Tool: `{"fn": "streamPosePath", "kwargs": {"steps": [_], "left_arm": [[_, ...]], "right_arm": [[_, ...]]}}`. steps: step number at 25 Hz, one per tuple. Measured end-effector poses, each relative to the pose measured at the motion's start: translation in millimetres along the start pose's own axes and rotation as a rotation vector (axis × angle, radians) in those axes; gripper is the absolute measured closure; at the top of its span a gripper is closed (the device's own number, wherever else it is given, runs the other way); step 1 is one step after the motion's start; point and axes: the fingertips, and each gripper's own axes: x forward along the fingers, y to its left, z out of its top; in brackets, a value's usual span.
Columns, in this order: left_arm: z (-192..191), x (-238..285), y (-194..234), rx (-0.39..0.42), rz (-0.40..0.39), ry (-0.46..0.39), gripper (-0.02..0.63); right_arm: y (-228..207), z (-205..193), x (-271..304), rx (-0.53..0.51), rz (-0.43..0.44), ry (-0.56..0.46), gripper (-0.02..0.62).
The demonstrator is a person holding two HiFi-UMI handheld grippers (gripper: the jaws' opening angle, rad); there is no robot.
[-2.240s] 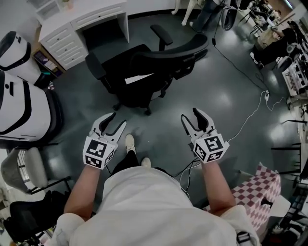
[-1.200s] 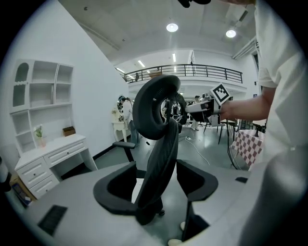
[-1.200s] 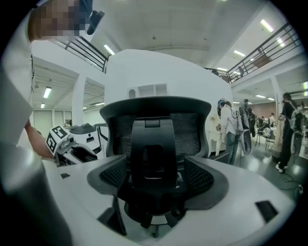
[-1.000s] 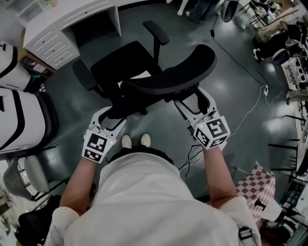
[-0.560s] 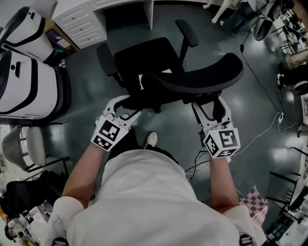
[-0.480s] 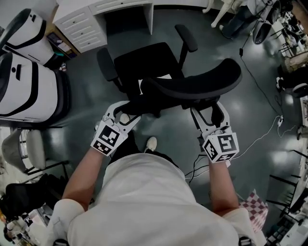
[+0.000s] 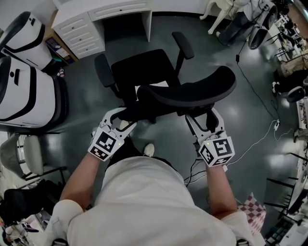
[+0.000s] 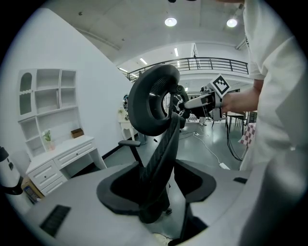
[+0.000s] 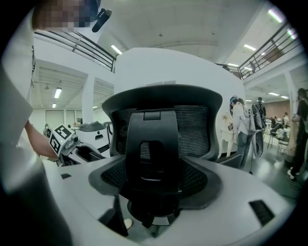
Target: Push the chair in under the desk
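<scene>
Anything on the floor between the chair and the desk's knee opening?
Nothing visible. Only bare grey floor lies between the chair seat and the dark opening under the white desk; the drawer unit sits left of it.

Chair (image 7: 142, 69): frame centre, backrest toward the bottom. Desk (image 7: 96, 14): top edge, beyond the chair, apart. Left gripper (image 7: 118, 122), right gripper (image 7: 202, 120): lower centre, at the backrest's two ends.

Both forearms (image 7: 81, 175) reach up from the frame's bottom. The left gripper (image 7: 121, 119), left of centre, and the right gripper (image 7: 203, 117), right of centre, point slightly down. Each one's jaws, just closing a little, stand apart astride the chair back (image 7: 192, 91).
</scene>
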Motion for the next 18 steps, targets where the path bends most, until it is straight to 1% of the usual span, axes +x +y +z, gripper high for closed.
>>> {"fn": "streamPosePath", "kwargs": {"steps": [12,18], "left_arm": [[-8.6,-1.6,51.5,-0.007,0.010,0.019,0.371],[-12.4,-4.9,74.6,-0.006,0.015,0.011,0.370]], "right_arm": [[13.7,9.1,44.1,0.003,-0.001,0.020,0.267],[21.3,15.3,65.3,0.006,-0.003,0.029,0.267]]}}
